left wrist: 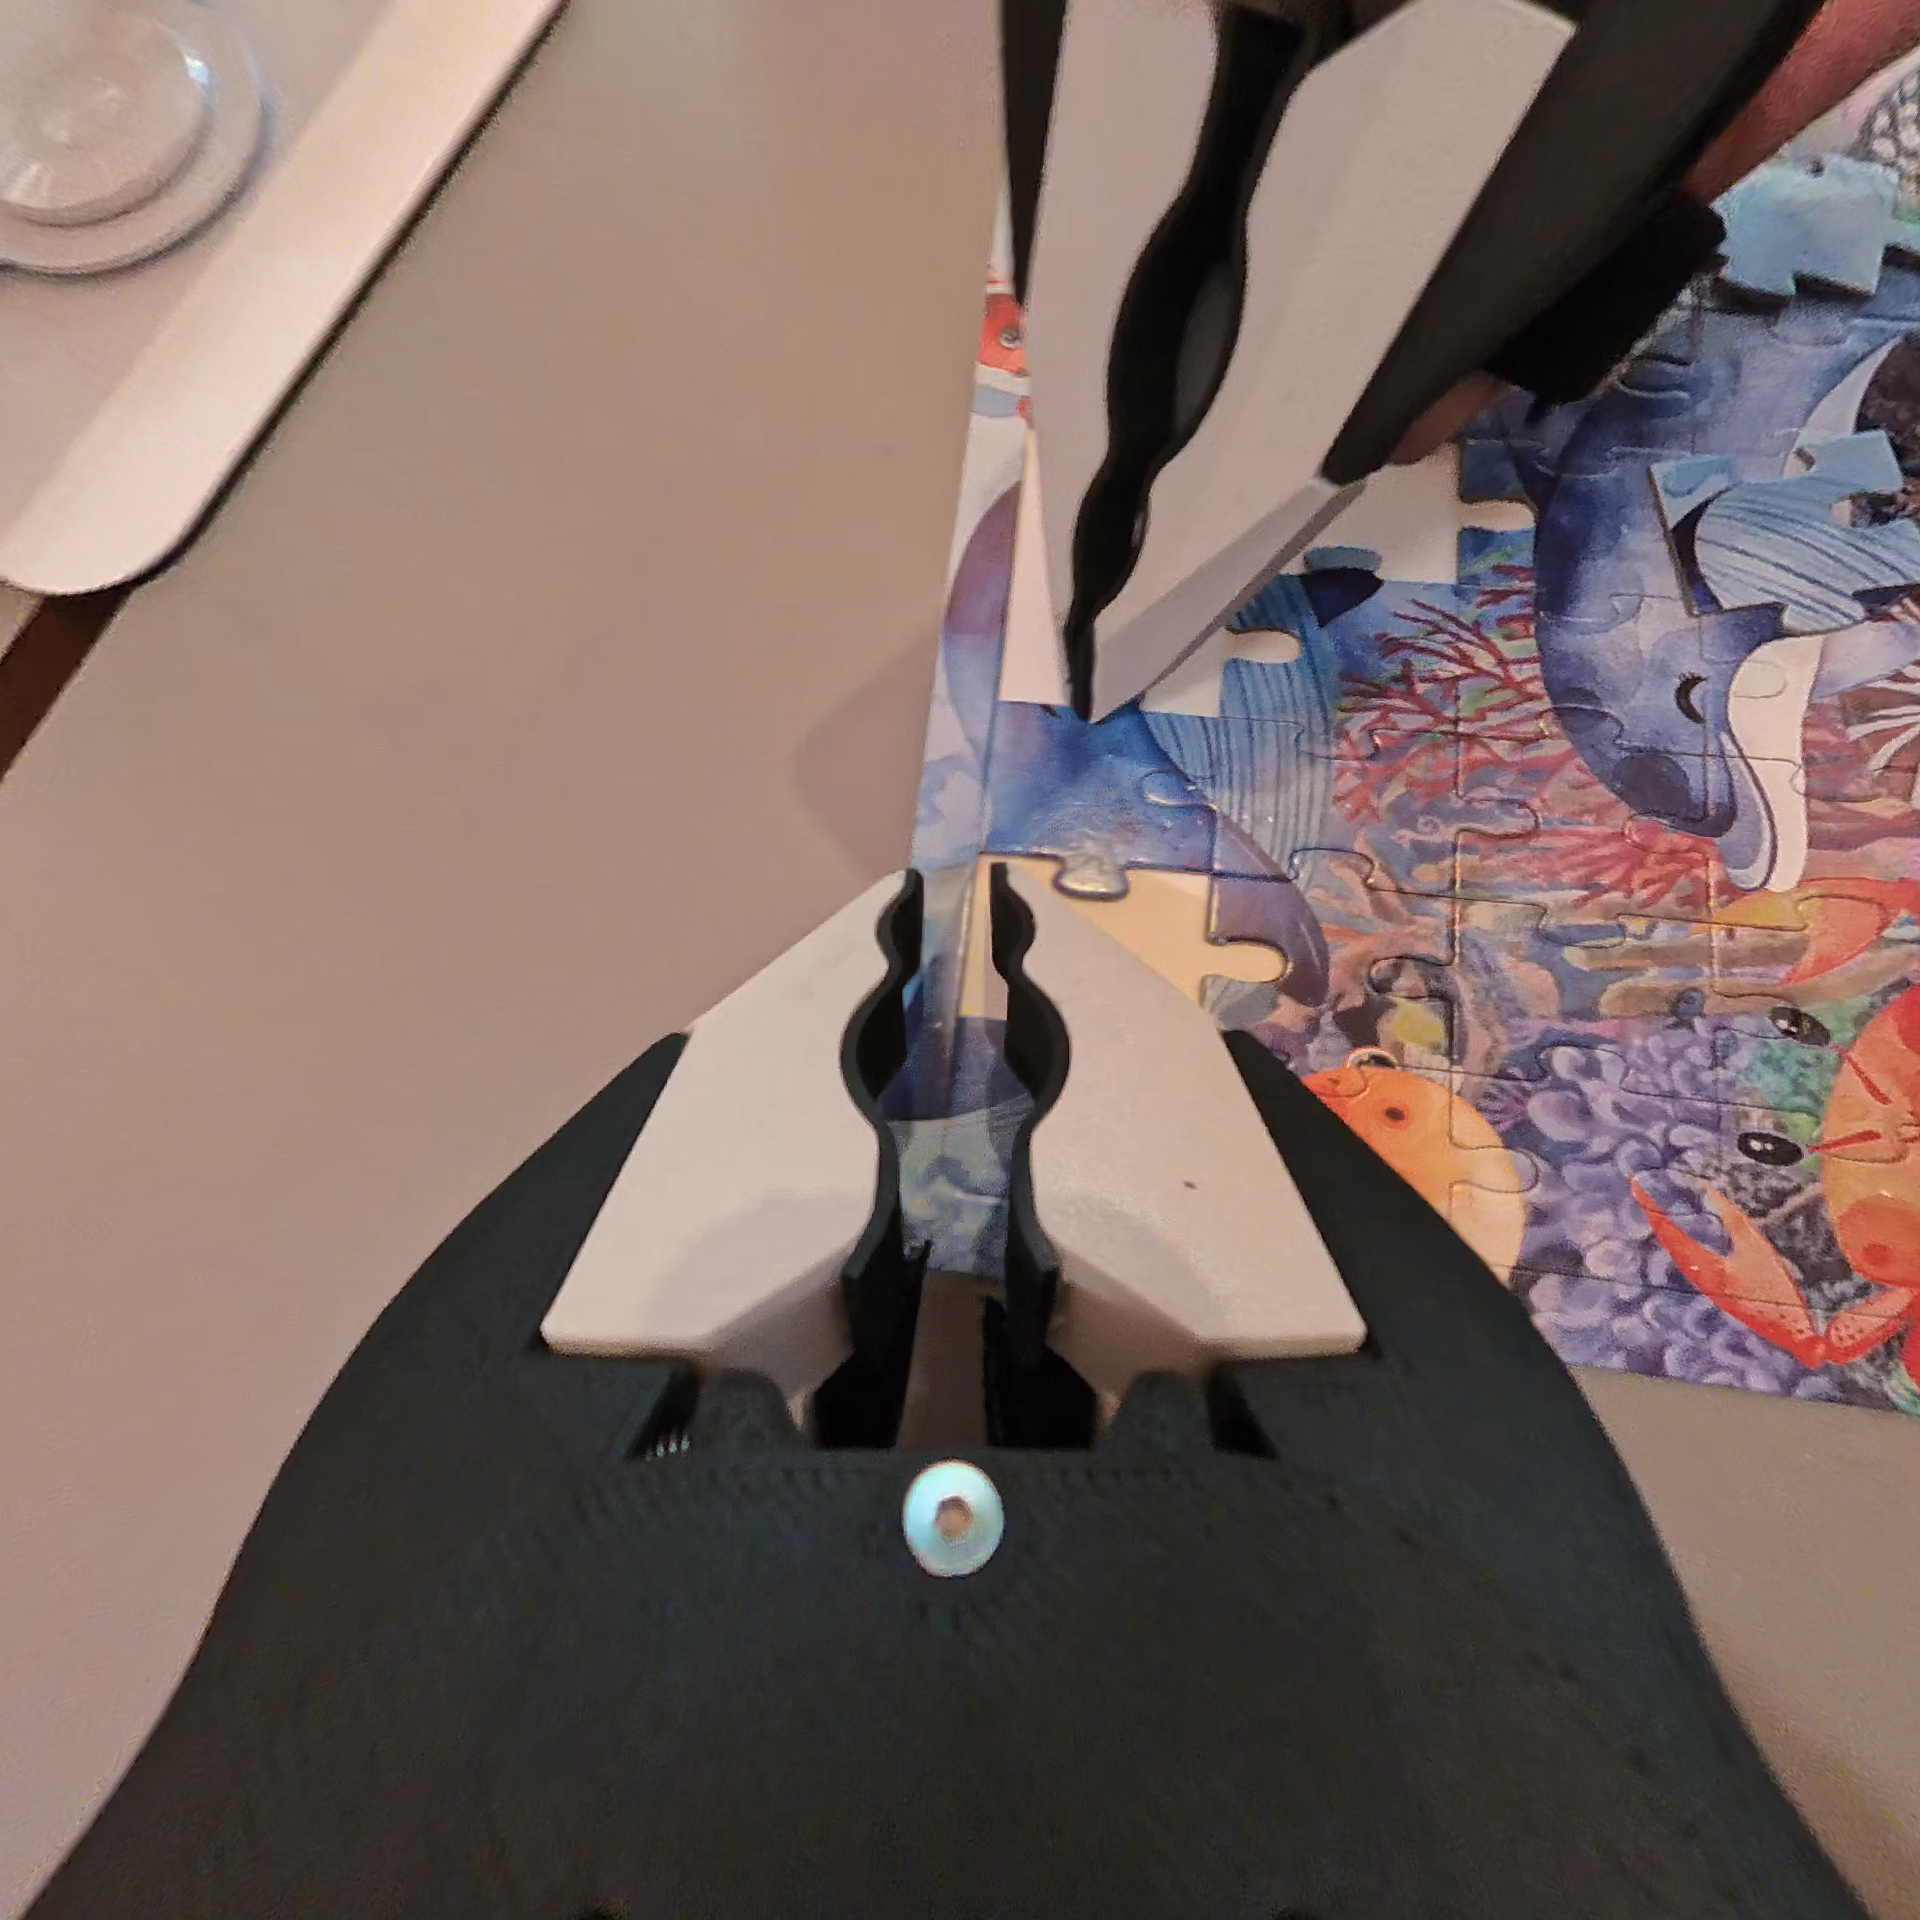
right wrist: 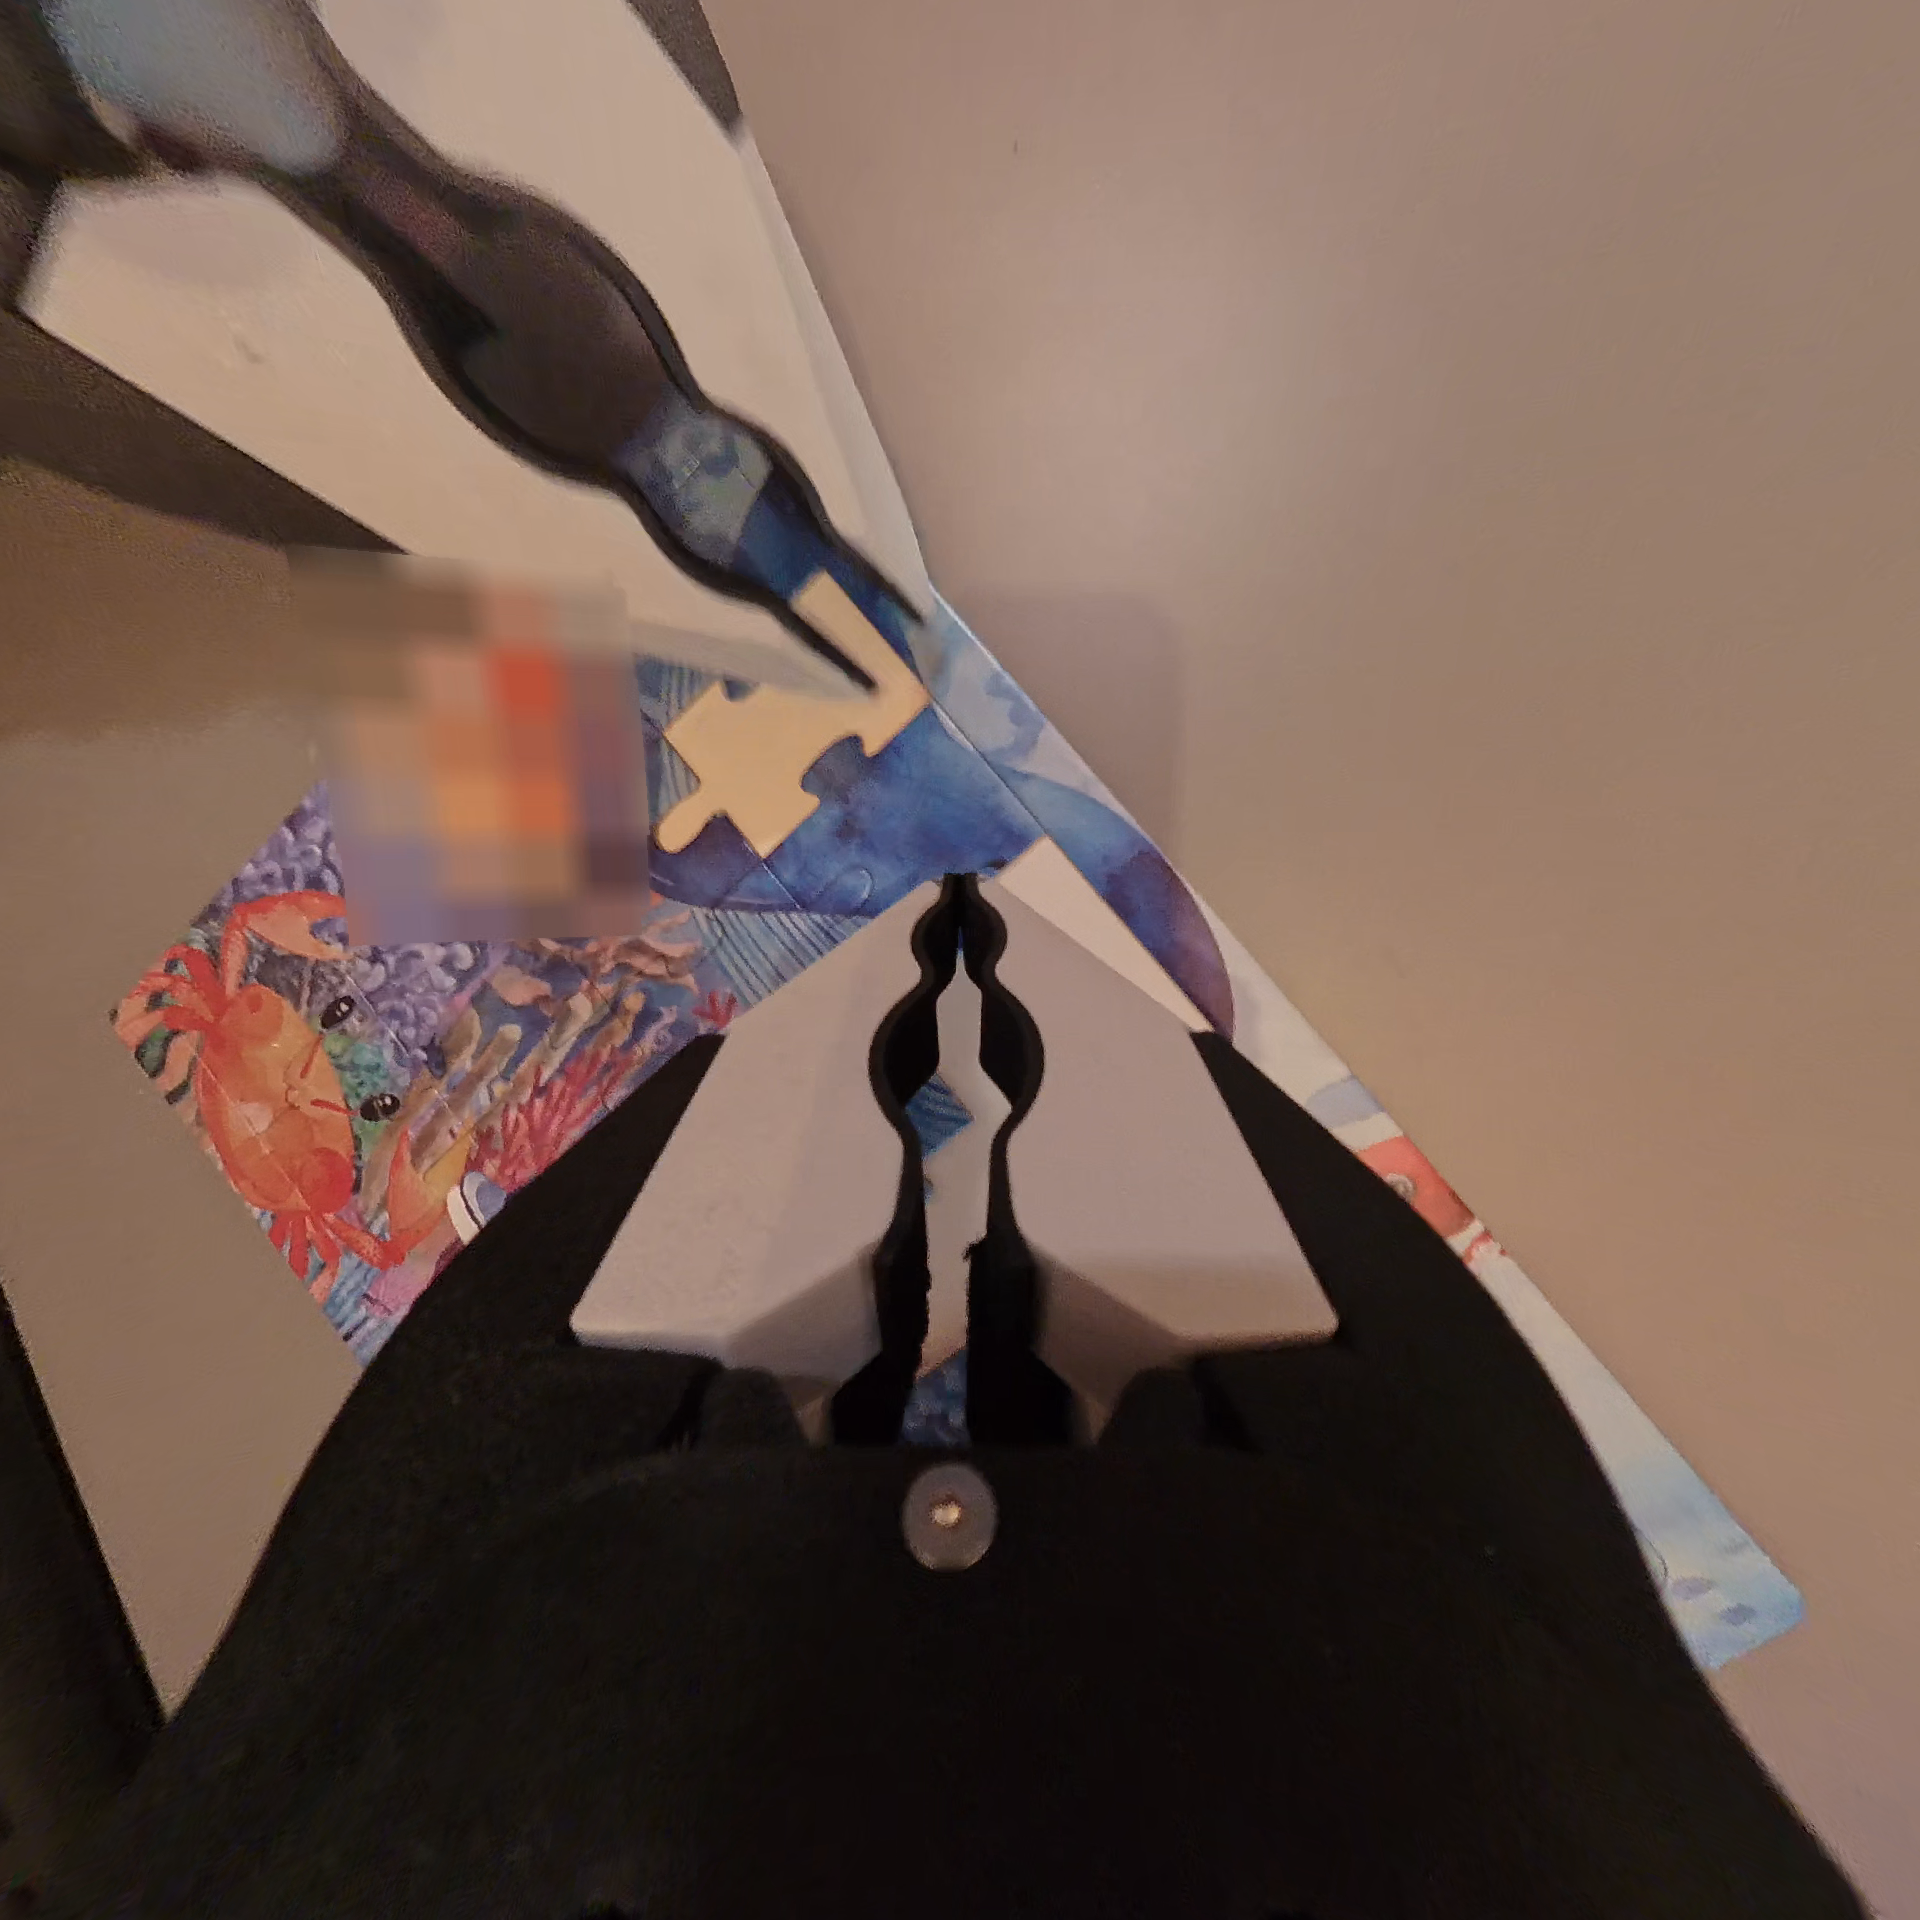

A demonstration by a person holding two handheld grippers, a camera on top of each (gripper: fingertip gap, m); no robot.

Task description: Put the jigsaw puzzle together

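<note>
The beige table [left wrist: 520,831] carries a mostly assembled undersea jigsaw puzzle [left wrist: 1507,935] at 3 o'clock, with one cream piece-shaped gap [left wrist: 1174,914]. The left gripper [left wrist: 954,883] is slightly spread; the right gripper [right wrist: 961,883] is pressed together at the puzzle's blue edge.

We see a plain, matte beige desk [left wrist: 499,727] filling most of both views, smooth and without pattern. At the far left of the left wrist view a flat white sheet of card [left wrist: 260,343] with a rounded corner lies on it, and a clear, domed glass or plastic piece [left wrist: 104,125] rests on that sheet. At that card's lower edge a dark brown strip [left wrist: 42,665] shows. The light is warm and soft, casting only faint shadows on the surface.
</note>
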